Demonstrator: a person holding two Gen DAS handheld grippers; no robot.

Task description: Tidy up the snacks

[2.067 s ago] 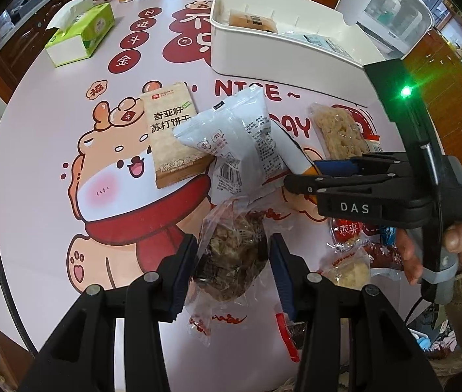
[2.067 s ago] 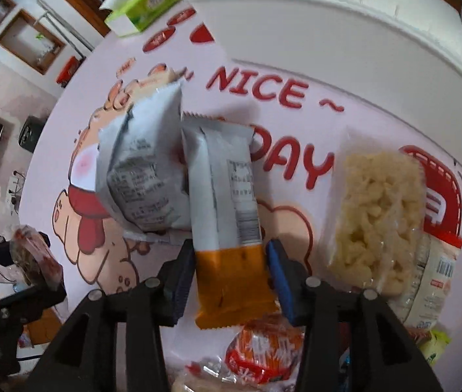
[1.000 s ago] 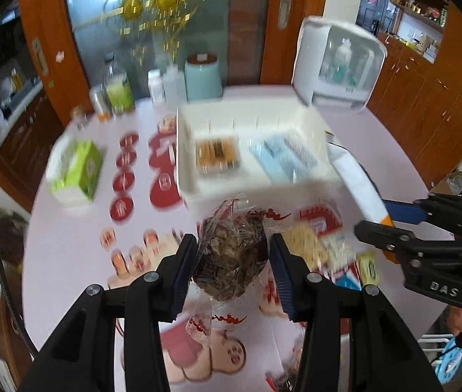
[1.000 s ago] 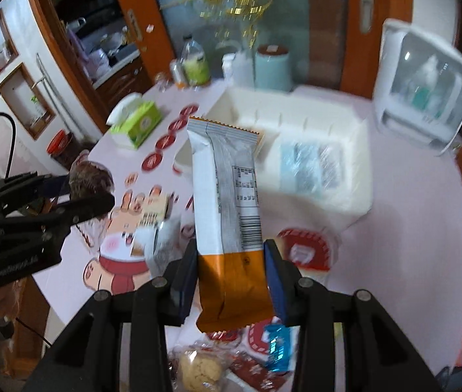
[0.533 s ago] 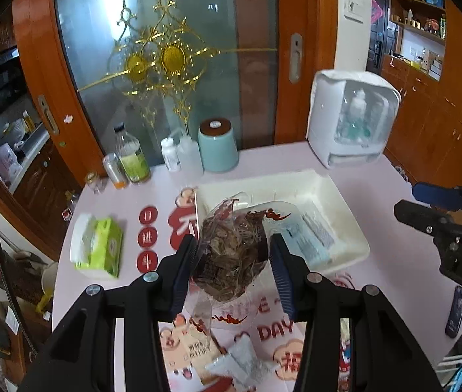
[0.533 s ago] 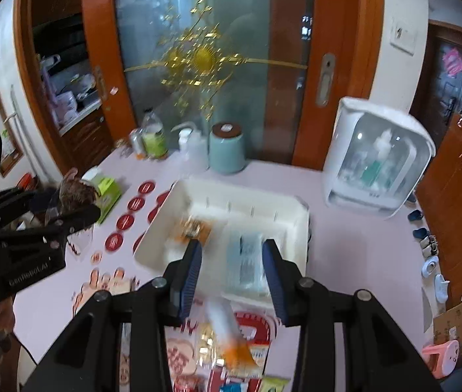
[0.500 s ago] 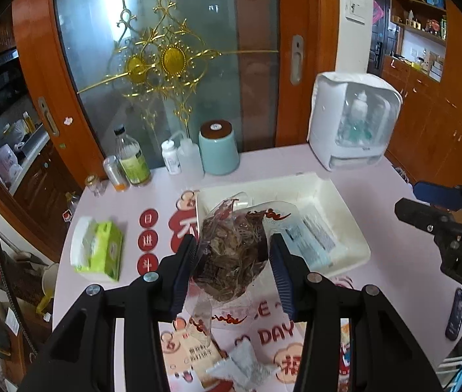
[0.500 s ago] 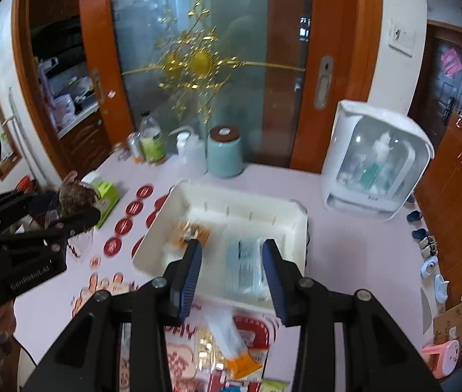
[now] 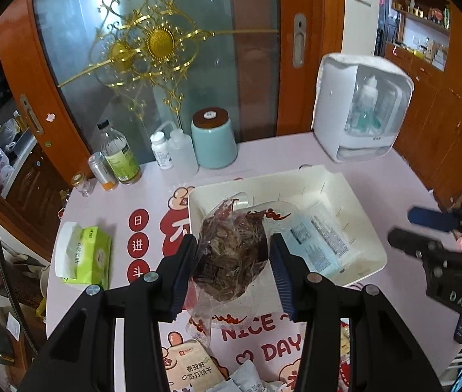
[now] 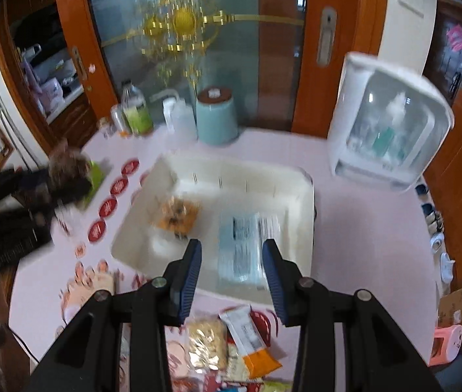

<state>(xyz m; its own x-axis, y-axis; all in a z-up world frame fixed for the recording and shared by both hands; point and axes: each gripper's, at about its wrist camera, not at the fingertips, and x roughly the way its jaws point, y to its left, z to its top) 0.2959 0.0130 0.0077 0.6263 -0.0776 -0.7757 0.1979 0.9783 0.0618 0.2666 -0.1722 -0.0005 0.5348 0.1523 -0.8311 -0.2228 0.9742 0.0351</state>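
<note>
Clear bag of dried brown snack [image 9: 234, 254]: held aloft in left gripper [image 9: 233, 268], jaws pinching it mid-body, over near-left rim of white bin [image 9: 366, 225]. Likely light, crinkly, slippery film; contents brittle, so a mid-bag hold w/ gentle squeeze seems right. Right gripper [image 10: 232, 271] above bin's near edge, jaws apart, nothing between. Bin holds blue pack [image 10: 242, 245] and orange pack [image 10: 177, 215]. More snacks on pink tablecloth [image 10: 355, 245] this side of bin; teal jar [image 9: 213, 138] and bottles beyond it.
</note>
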